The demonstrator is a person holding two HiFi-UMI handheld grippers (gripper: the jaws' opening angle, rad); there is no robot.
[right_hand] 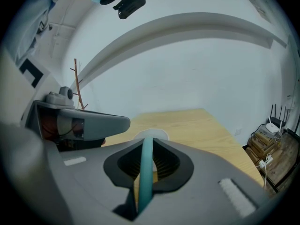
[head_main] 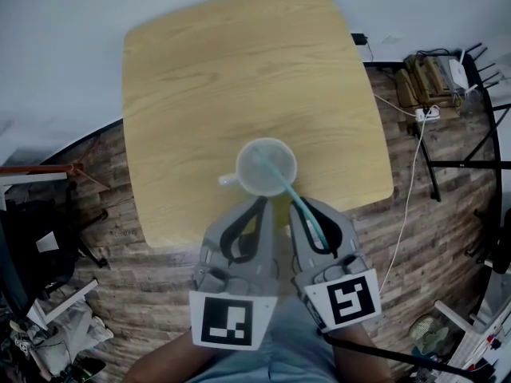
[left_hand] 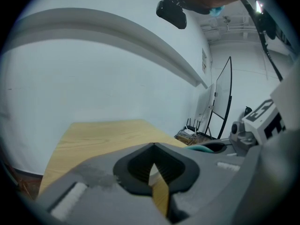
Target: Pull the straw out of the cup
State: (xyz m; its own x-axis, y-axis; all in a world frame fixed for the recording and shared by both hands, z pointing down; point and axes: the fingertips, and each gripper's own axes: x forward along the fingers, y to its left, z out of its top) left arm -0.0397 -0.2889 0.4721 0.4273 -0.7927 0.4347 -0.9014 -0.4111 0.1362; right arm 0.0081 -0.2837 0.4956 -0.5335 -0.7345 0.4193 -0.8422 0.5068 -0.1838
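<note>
A translucent white cup with a small handle stands near the front edge of the wooden table. A teal straw leans out of it toward me and to the right. My right gripper is shut on the straw just outside the cup's rim, and the straw runs back between its jaws. My left gripper sits beside it to the left, its tips meeting just short of the cup, shut with nothing in it.
The table's front edge lies under both grippers. On the wood-pattern floor to the right are a router and cables and a black stand. Boxes and clutter lie at the lower left. A white wall rises behind the table.
</note>
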